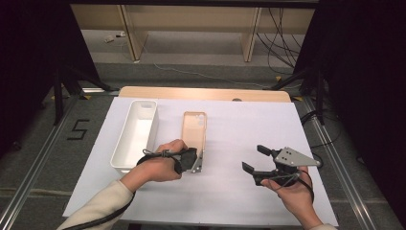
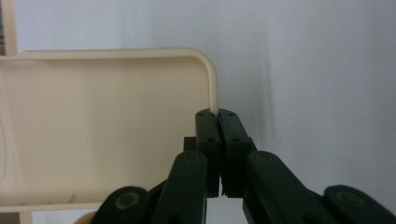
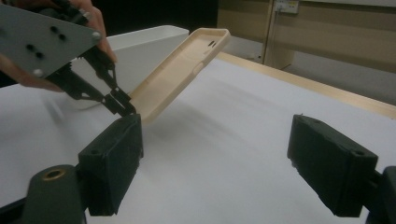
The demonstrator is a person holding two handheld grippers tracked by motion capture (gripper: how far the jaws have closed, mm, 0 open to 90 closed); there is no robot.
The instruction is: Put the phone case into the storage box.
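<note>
A beige phone case (image 1: pixel 194 129) hangs tilted above the white sheet, its hollow side up. My left gripper (image 1: pixel 200 156) is shut on the case's near right corner. In the left gripper view the jaws (image 2: pixel 219 117) pinch the case's rim (image 2: pixel 213 88), pads together. From the right gripper view, the case (image 3: pixel 182 70) slopes up and away from the left gripper (image 3: pixel 122 106), with a shadow on the sheet beneath it. My right gripper (image 1: pixel 254 158) is held low at the right of the table, open, with nothing between its jaws (image 3: pixel 222 163).
A long white bin (image 1: pixel 120 143) stands left of the case, close to the left hand. The white sheet (image 1: pixel 239 196) covers the wooden table (image 1: pixel 201 93). Beyond the far edge are table legs and cables on the floor.
</note>
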